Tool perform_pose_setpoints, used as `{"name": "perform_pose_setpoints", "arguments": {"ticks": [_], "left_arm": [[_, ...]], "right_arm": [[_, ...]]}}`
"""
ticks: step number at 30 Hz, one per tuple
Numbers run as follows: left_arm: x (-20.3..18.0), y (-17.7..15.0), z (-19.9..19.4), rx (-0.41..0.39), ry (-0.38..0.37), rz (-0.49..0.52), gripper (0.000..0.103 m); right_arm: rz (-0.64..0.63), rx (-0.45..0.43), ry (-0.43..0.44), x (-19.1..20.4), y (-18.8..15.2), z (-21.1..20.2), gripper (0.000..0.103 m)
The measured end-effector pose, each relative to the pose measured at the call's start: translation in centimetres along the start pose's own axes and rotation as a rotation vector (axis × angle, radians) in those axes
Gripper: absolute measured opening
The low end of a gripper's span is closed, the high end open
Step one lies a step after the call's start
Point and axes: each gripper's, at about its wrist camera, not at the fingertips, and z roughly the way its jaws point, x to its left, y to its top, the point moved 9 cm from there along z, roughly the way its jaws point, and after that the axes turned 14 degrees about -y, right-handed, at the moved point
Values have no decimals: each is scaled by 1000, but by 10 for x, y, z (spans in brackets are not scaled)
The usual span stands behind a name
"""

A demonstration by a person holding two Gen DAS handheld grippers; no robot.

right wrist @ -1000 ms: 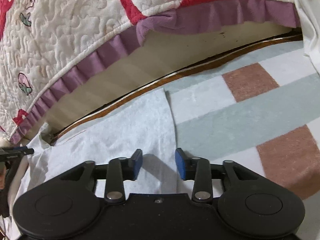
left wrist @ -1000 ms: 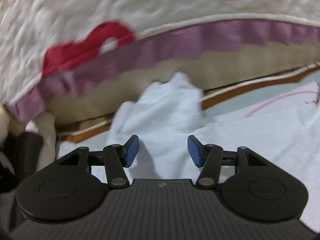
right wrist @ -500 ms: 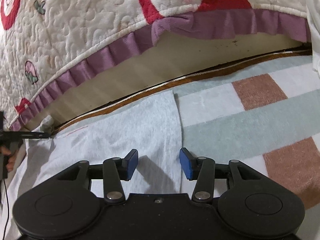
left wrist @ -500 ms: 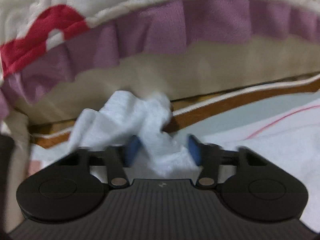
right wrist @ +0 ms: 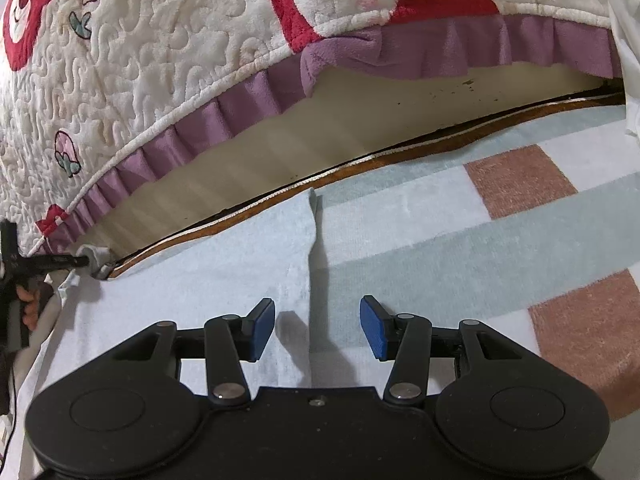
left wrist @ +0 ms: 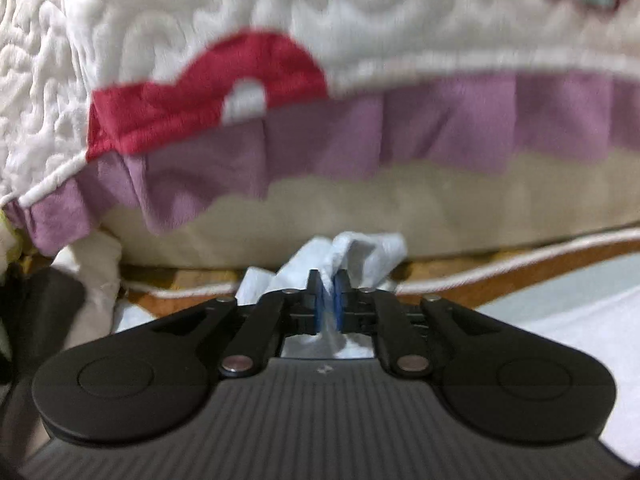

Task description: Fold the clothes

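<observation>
White, soft cloth (right wrist: 208, 264) lies flat; left gripper (left wrist: 328, 300) pinches its bunched corner, right gripper (right wrist: 318, 328) gapes empty above its edge.

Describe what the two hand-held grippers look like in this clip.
Both look alike. The left hand-held gripper and the right hand-held gripper each have a black ribbed body, two rounded black lobes with circular discs, black linkage arms with silver pins, and blue pads on the fingers. A thin dark cable shows at the right view's left edge.
</observation>
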Motion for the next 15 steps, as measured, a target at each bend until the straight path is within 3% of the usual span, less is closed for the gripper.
{"name": "perform_pose_setpoints", "arguments": {"ticks": [2,5,10,15], "left_arm": [[0,-3,1,13,1,-47,26],[-7,-3,-14,-21,-37,-87,42],[-38,-15,-56,-61,-90,10,42],[-74,-55,-99,-15,-192,-18,46]], "right_arm": [[10,2,6,-1,0,0,54],[32,12,17,-2,1,0,54],[114,59,52,-7,3,1,57],[213,167,56,-13,0,-6,58]]}}
